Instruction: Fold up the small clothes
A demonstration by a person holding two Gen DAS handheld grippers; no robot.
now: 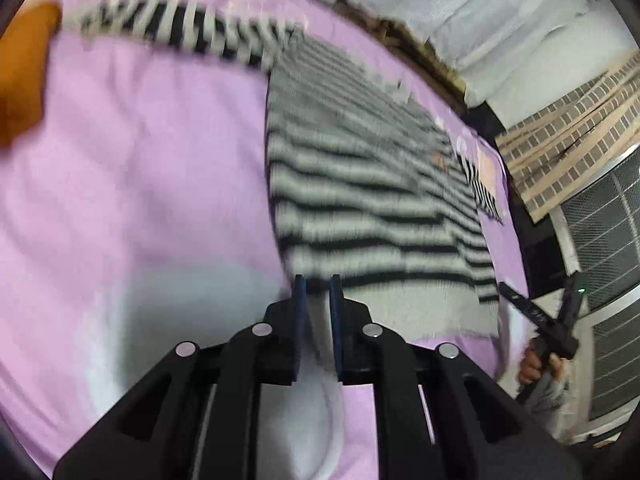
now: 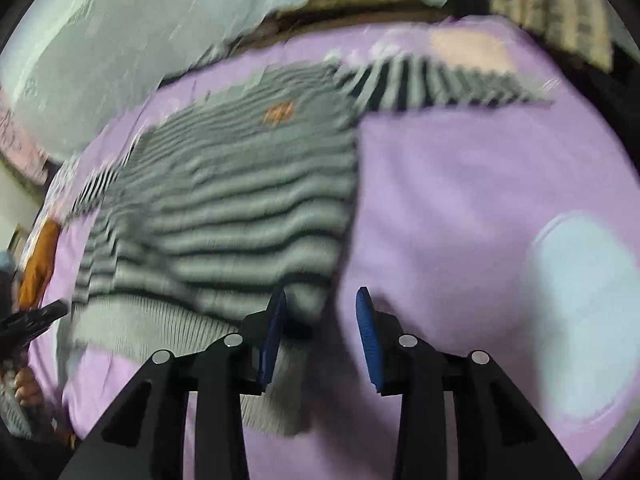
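Note:
A grey and black striped sweater [image 1: 360, 184] lies flat on a purple sheet [image 1: 140, 200], one sleeve [image 1: 180, 28] stretched out to the far left. My left gripper [image 1: 318, 292] is shut on the near left corner of its ribbed hem, and cloth shows between the blue pads. In the right wrist view the same sweater [image 2: 240, 200] has a small orange mark on its chest. My right gripper [image 2: 320, 308] stands open at the near right hem corner. The cloth rests against the left pad [image 2: 274, 328], and the right pad is clear of it. Both views are blurred.
An orange cloth [image 1: 24, 72] lies at the sheet's left edge. White bedding [image 1: 480, 0] is piled behind the sweater. A pale round patch [image 2: 584, 320] marks the sheet at the right. A brick-patterned wall and a grilled window [image 1: 600, 240] stand off to the right.

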